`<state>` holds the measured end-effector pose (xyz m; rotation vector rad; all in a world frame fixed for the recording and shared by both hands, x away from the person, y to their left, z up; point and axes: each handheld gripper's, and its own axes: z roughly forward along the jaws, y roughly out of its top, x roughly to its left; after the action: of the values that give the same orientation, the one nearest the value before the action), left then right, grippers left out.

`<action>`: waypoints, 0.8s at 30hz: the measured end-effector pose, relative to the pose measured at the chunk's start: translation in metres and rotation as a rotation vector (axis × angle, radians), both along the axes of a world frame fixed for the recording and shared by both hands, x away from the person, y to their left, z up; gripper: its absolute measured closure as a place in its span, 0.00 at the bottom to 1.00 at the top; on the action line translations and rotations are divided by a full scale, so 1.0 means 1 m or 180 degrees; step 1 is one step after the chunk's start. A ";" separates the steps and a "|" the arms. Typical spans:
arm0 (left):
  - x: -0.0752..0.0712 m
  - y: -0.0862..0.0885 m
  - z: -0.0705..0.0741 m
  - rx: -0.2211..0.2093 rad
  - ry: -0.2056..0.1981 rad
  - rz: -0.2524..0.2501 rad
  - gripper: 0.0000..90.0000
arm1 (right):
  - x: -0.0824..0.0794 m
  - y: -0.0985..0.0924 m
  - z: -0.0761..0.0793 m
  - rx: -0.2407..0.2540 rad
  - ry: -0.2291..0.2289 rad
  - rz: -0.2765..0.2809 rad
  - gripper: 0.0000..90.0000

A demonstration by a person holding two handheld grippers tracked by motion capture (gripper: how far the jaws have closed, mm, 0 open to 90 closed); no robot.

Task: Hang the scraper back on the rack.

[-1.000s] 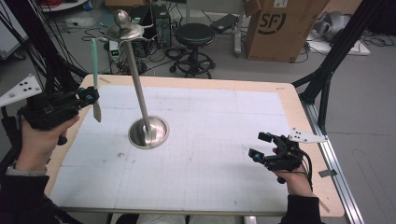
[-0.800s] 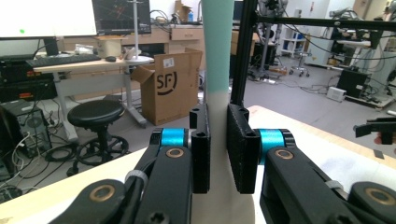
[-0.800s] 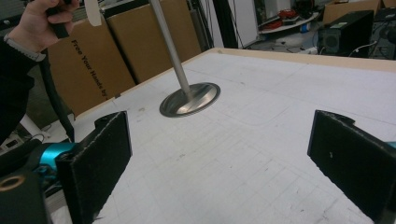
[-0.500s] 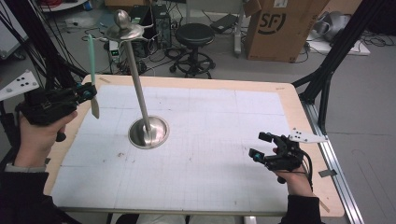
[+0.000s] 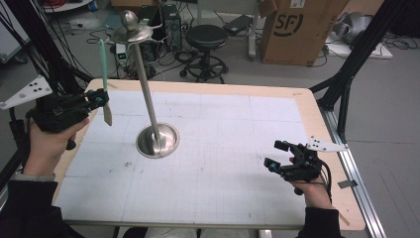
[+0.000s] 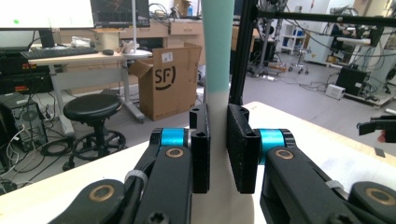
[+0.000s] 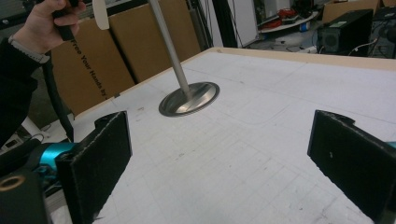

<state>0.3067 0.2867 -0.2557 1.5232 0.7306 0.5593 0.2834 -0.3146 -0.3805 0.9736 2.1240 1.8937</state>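
Left gripper clamps the slim teal-and-white spatula upright beside the tall steel stand; right gripper rests open. A tilt could knock that stand.

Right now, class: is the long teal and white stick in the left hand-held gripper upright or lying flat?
Upright. The stick stands near vertical, teal end up, clamped between the pads of the left hand-held gripper above the table.
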 end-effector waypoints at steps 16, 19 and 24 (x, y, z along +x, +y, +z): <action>0.001 -0.004 -0.008 -0.0122 -0.0081 0.0130 0.77 | -0.001 0.000 0.000 0.0030 0.0014 0.0018 0.06; -0.003 -0.005 -0.013 -0.0126 -0.0162 0.0151 0.70 | 0.001 0.000 0.000 0.0020 -0.0003 0.0015 0.06; -0.011 -0.010 -0.023 -0.0027 -0.0193 -0.0024 0.52 | 0.001 0.002 -0.001 -0.0007 0.0016 0.0021 0.06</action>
<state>0.2955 0.2764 -0.2791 1.4942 0.6794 0.5935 0.2848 -0.3130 -0.3816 0.9732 2.1343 1.8935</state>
